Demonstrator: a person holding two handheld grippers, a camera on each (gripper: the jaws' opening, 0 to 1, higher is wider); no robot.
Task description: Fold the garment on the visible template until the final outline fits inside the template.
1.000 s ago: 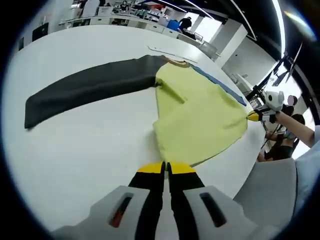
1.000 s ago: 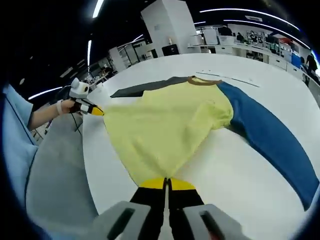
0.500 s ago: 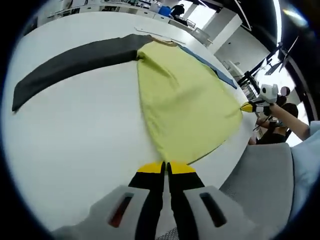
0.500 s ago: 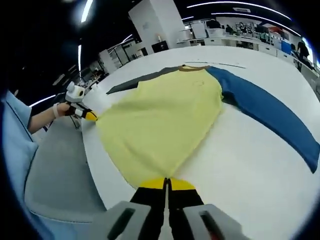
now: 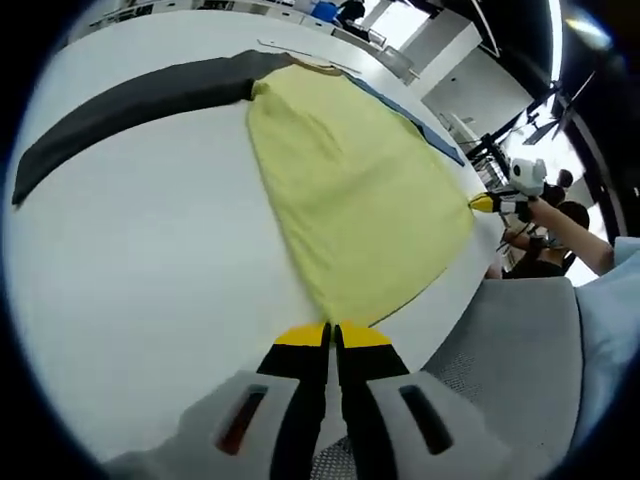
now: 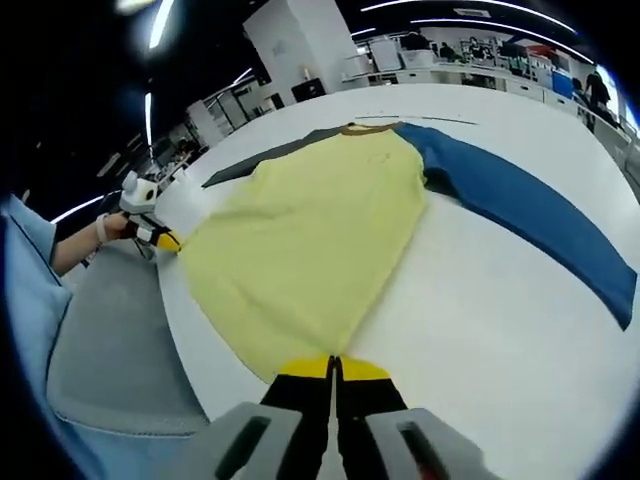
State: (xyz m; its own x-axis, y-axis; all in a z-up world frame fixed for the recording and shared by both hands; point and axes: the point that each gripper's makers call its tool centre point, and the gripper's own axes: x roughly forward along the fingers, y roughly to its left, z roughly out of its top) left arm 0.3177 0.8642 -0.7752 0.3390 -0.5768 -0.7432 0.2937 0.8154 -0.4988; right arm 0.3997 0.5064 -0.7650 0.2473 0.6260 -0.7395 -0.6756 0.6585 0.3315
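Note:
A long-sleeved garment lies flat on the white table (image 5: 130, 250), its yellow body (image 5: 350, 180) spread wide. One sleeve is dark grey (image 5: 120, 100), the other blue (image 5: 410, 115). My left gripper (image 5: 332, 335) is shut on one hem corner. My right gripper (image 5: 485, 203) holds the other hem corner at the table's edge. In the right gripper view the yellow body (image 6: 310, 230) runs up to a brown collar (image 6: 360, 128), with the blue sleeve (image 6: 520, 215) right and the grey sleeve (image 6: 270, 160) left. My right gripper (image 6: 333, 368) is shut on the hem there, and my left gripper (image 6: 160, 238) pinches the far corner.
A thin template line (image 6: 430, 120) marks the table just beyond the collar. A grey padded seat (image 5: 500, 370) sits below the table's rounded edge (image 6: 185, 340). A person's hand (image 5: 560, 225) and light blue sleeve (image 6: 20, 260) show. Desks and shelves (image 6: 470, 75) stand far behind.
Both hem corners have been drawn toward the table's near edge. The yellow body lies flatter and wider, with its earlier folds smoothed out. Both grippers stayed shut.

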